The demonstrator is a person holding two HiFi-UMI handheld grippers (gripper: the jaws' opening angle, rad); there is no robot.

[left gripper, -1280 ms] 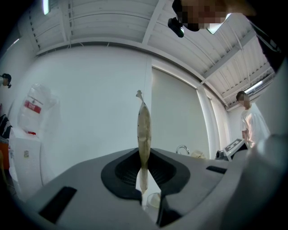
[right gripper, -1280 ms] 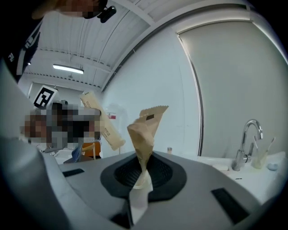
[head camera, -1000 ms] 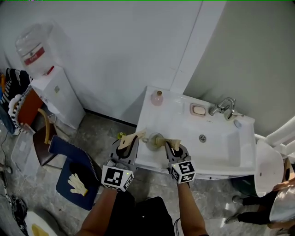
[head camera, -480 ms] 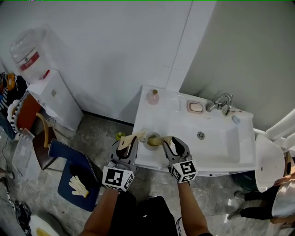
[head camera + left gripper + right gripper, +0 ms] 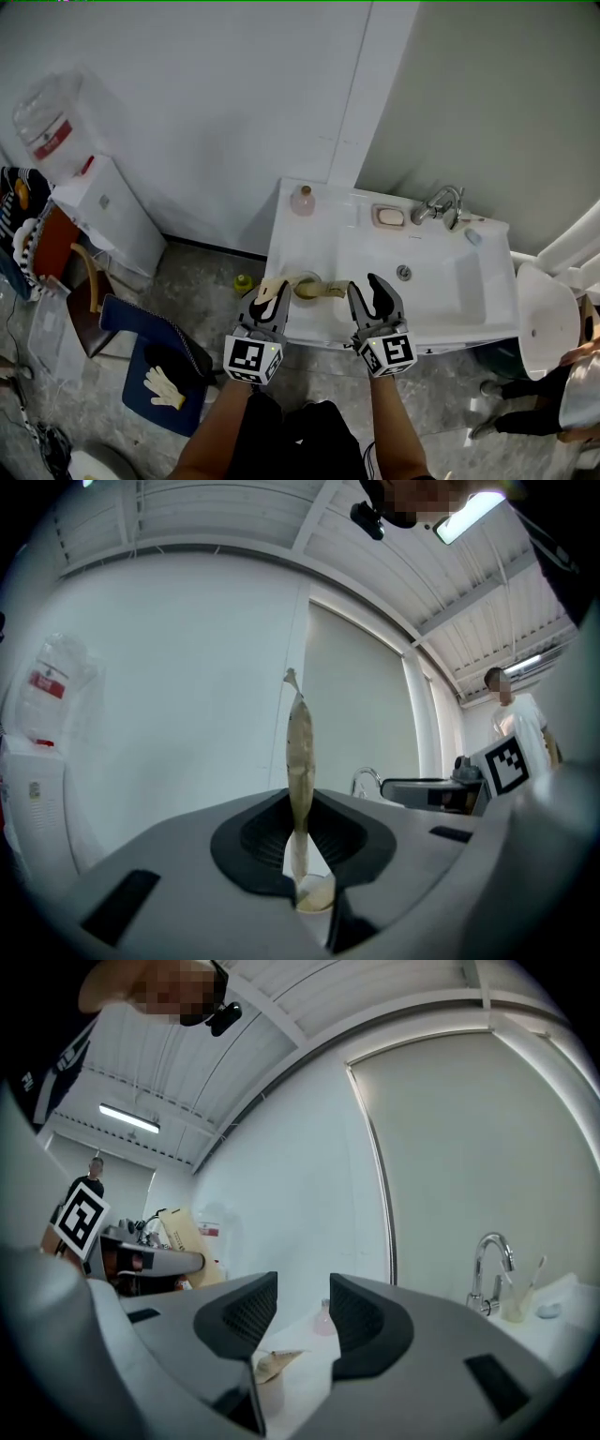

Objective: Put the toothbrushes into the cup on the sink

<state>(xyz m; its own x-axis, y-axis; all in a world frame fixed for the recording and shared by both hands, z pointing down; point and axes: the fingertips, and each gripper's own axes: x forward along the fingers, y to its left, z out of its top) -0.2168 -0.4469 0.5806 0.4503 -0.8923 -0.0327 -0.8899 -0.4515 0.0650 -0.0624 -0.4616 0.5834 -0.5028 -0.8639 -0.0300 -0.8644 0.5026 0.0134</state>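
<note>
Left gripper [image 5: 270, 295]: clamped on a paper-wrapped toothbrush [image 5: 300, 752], which stands upright.
Right gripper [image 5: 371, 295]: jaws just opened, nothing between them.
Handling: I judge it light, thin and slippery; grip mid-length.
Cup [image 5: 307, 284]: near left corner of the sink [image 5: 441, 305]; may tip.

Both bare forearms reach up from the bottom of the head view toward the front edge of the sink [image 5: 487, 323], side by side and near each other. The left gripper [image 5: 272, 294] sits at the sink's front left corner, pointing level, its jaws pressed together on a thin wrapped toothbrush [image 5: 300, 761] that stands upright between the pads. The right gripper [image 5: 367, 284] hovers just right of it over the same front edge, also level. Its jaws have just been opening and stand wide apart with nothing between them. Each gripper's marker cube faces the head camera.
</note>
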